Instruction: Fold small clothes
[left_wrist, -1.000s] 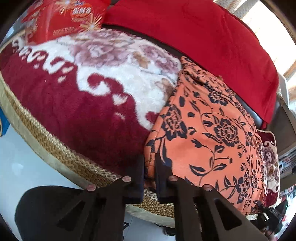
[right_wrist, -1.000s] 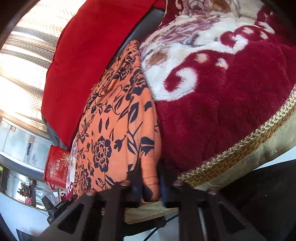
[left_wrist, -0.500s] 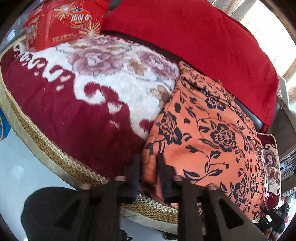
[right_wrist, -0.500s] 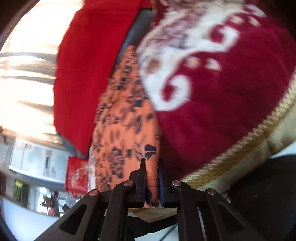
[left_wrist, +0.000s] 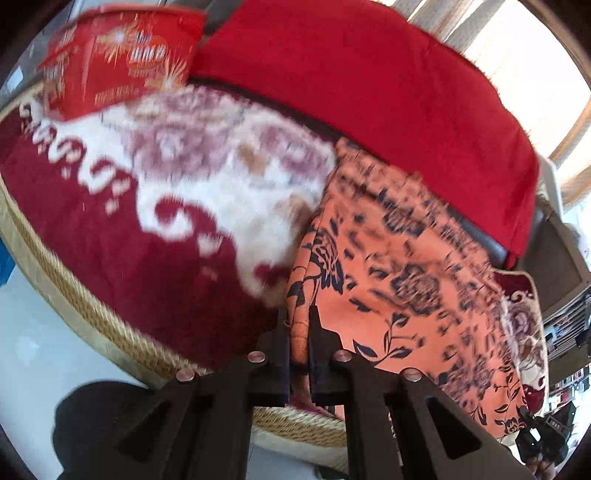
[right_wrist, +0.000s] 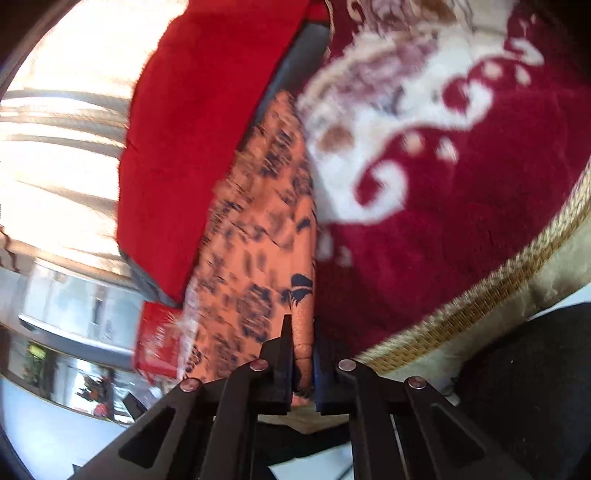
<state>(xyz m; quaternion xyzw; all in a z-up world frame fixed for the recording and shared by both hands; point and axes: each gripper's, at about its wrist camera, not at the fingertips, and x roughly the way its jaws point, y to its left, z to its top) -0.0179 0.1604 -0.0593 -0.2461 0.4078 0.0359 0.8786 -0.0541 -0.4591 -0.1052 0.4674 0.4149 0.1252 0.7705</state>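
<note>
Orange floral garment (left_wrist: 399, 280) lies lengthwise toward upper frame from left gripper (left_wrist: 299, 332) and right gripper (right_wrist: 303, 339); jaws closed, apparently pinching near corners.

The floral garment (left_wrist: 399, 288) is spread on the plush blanket (left_wrist: 155, 229), along its right part in the left wrist view. Behind both, a cushion (left_wrist: 369, 81) is propped. A printed box (left_wrist: 118, 59) is set at the blanket's far left.
</note>
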